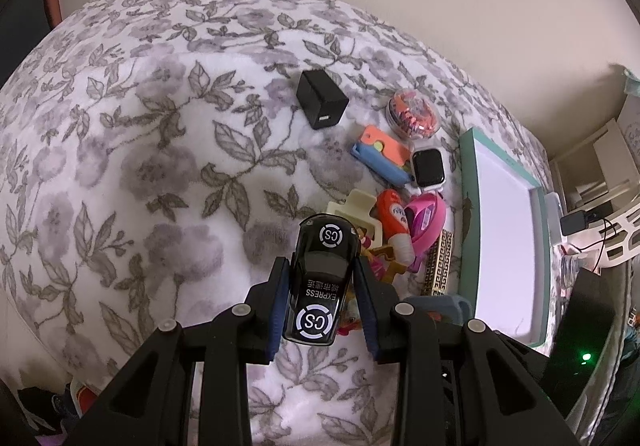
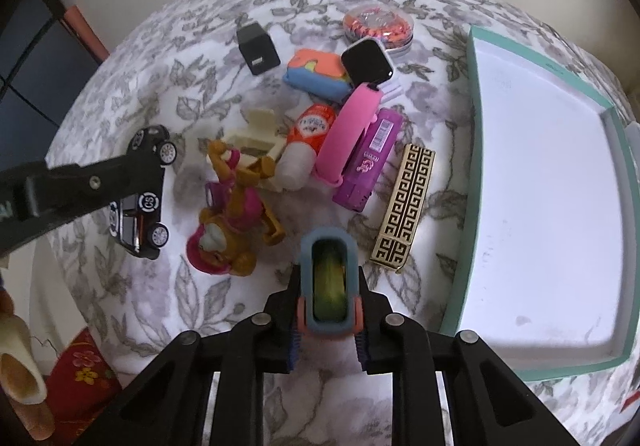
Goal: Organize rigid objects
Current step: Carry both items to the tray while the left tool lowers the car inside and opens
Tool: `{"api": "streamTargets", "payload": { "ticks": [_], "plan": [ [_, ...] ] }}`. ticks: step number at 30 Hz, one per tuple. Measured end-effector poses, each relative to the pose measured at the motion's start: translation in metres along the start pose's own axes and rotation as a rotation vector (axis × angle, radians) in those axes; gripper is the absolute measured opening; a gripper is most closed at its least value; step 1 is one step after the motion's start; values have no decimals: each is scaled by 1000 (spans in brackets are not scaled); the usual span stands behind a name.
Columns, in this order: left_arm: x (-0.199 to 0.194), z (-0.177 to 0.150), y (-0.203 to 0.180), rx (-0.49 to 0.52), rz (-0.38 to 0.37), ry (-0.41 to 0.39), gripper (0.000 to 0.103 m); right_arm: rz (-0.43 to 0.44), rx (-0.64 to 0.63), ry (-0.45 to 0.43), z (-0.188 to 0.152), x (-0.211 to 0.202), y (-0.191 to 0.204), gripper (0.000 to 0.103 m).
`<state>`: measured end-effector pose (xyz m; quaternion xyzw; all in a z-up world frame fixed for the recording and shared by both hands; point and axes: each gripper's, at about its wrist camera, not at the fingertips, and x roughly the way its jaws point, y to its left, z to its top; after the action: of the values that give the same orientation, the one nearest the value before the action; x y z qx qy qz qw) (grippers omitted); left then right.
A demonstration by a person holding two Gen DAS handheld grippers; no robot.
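Floral bedspread [image 2: 132,306]; left claw [image 1: 322,278] clamps toy car [image 1: 320,278], right claw [image 2: 328,298] clamps tape dispenser [image 2: 328,286].

- "CS" in white rings and "EXPRESS" are printed on the black toy car [image 1: 318,282].
- A barcode is carried by the purple box [image 2: 370,158]; its lettering cannot be read.

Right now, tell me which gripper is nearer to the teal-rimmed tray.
Right. The right gripper, shut on a blue-grey tape dispenser, sits just beside the teal-rimmed tray. The left gripper, holding the black toy car, is across the toy pile from it.
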<state>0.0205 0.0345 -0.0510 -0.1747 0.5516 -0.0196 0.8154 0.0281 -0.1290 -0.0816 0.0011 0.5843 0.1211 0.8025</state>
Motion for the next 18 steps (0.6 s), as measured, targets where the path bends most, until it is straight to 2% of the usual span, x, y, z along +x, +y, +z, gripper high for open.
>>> {"api": "streamTargets", "payload": {
  "ticks": [5, 11, 18],
  "plan": [
    [-3, 1, -4, 5, -19, -14, 34, 33, 47, -36, 3, -13, -11, 22],
    [-7, 7, -20, 19, -51, -28, 34, 53, 109, -136, 9, -40, -29, 22],
    [5, 20, -72, 93, -94, -1, 34, -35, 218, -190, 19, -53, -73, 22]
  ]
}}
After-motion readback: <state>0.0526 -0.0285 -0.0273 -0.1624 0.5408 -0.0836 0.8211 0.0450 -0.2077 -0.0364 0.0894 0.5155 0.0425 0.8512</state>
